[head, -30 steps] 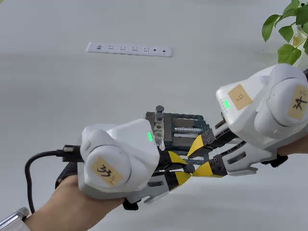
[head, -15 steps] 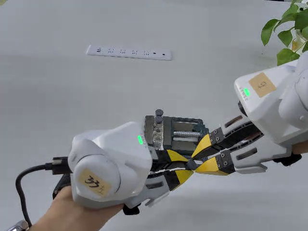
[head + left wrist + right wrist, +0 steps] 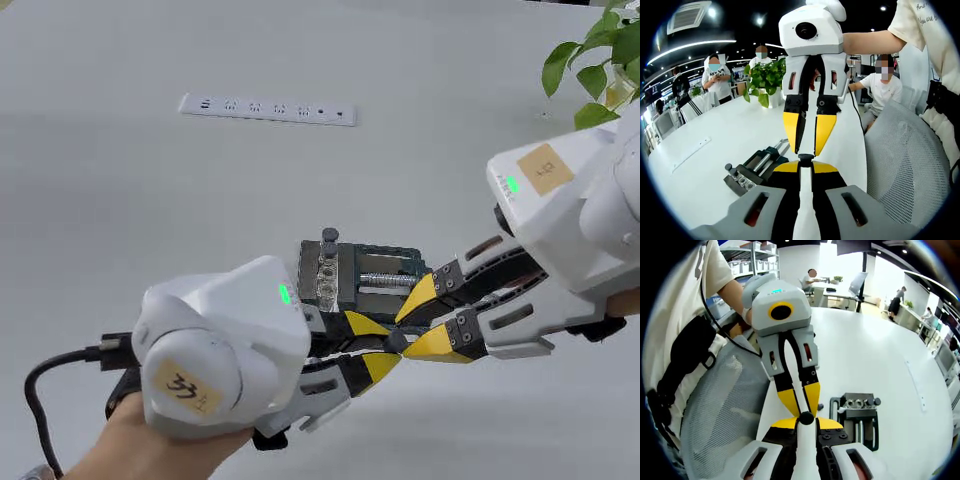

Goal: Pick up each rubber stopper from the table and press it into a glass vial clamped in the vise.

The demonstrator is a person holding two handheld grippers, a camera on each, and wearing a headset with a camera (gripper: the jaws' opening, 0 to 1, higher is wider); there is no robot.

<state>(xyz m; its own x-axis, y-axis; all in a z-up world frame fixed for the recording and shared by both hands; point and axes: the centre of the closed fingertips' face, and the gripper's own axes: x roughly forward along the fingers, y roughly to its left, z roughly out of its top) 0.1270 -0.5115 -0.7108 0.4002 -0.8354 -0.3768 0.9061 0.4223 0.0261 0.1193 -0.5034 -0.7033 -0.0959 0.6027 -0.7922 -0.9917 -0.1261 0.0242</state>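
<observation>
- The left gripper (image 3: pixel 800 166) and the right gripper (image 3: pixel 806 424) meet tip to tip, both jaw pairs narrow on one small dark rubber stopper (image 3: pixel 397 345); this looks like a hand-over.
- Next, one gripper should let go and the other press the stopper into an open clear glass vial (image 3: pixel 326 283) in the dark metal vise (image 3: pixel 375 268) just beyond the tips.

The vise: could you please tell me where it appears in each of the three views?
Head view: the vise is at the centre of the picture.
Left gripper view: the vise is at lower left.
Right gripper view: the vise is right of centre, low.
Shared landmark: the white power strip.
</observation>
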